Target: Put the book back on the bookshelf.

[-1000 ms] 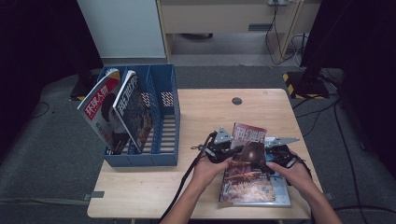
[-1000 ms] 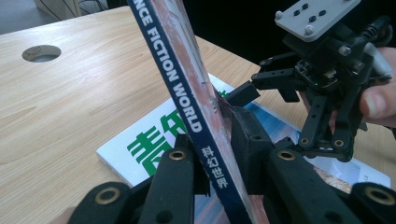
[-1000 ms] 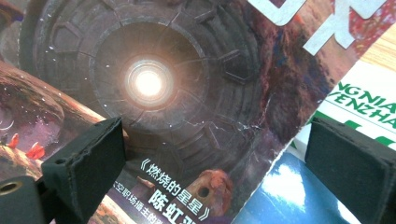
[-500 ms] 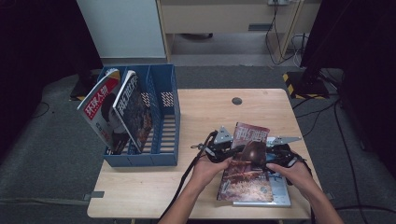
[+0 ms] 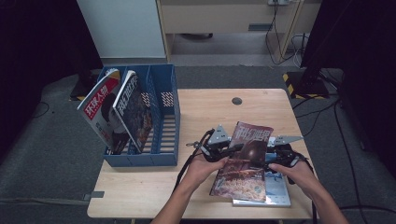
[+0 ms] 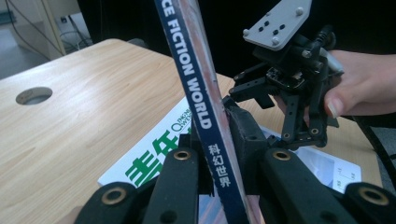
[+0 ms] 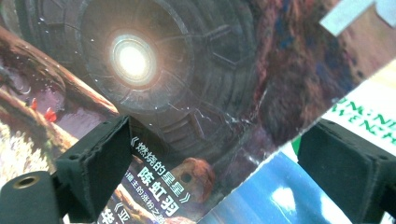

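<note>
Lower magazine [image 5: 275, 189]: mostly covered by the lifted magazine [image 5: 243, 163]; cover text illegible from above; tabletop [image 5: 140, 196] cut off below.

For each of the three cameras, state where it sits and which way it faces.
High view: above the person's side, looking forward and down on the table; forearms and both hands enter from below.
Left gripper view: rides the left gripper, looking along its jaws, shut on the magazine; the other hand shows beyond.
Right gripper view: rides the right gripper, facing the cover with its jaws apart.
All three share that magazine.
</note>
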Tool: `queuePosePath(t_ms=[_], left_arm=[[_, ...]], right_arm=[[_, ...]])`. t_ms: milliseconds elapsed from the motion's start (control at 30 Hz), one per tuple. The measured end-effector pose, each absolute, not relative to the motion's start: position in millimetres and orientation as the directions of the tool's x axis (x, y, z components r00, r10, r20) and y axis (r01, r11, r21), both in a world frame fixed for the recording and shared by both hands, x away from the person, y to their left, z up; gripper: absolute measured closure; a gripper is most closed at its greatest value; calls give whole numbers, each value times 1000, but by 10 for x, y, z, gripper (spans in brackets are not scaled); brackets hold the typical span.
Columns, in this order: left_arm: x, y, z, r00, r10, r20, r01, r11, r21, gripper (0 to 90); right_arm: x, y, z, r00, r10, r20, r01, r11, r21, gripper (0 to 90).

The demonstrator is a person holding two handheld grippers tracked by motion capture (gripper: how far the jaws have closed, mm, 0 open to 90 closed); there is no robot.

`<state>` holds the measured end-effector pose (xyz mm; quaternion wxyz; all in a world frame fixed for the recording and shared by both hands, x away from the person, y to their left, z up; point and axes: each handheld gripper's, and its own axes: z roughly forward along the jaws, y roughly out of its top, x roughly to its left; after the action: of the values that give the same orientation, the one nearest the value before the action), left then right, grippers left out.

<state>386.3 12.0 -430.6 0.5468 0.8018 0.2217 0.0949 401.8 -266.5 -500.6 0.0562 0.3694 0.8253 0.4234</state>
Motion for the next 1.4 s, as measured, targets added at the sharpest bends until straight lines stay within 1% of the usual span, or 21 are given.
queuePosePath(t_ms=[200,467,600,767,867,967,1233,1400], left_arm=[[3847,178,-4228,890,447,-89,236,-284,929,826],[3845,200,-4162,894,441,-73,221,-293,930,840],[3840,207,-4129,894,442,-68,216,-293,931,840],[3864,265,-4113,888,455,-67,221,-294,930,840],[3878,295,-4104,884,461,-71,225,-288,931,840],[3882,304,-4090,882,466,-64,223,-294,930,840],[3905,377,-4059,875,481,-56,218,-289,932,840],[3902,424,-4017,875,482,-48,203,-275,940,839]], right_arm=[[4041,-2664,-4954,-736,639,223,547,366,753,145],[4064,-2627,-4915,-770,591,239,522,370,768,311],[4081,-2600,-4883,-778,578,246,519,369,771,338],[4079,-2638,-4820,-783,573,242,506,361,783,456],[4071,-2650,-4770,-784,574,235,501,364,785,502],[4076,-2661,-4717,-786,577,224,496,370,786,572],[4078,-2658,-4604,-795,576,192,464,372,804,683],[4067,-2661,-4494,-803,571,172,441,375,815,729]])
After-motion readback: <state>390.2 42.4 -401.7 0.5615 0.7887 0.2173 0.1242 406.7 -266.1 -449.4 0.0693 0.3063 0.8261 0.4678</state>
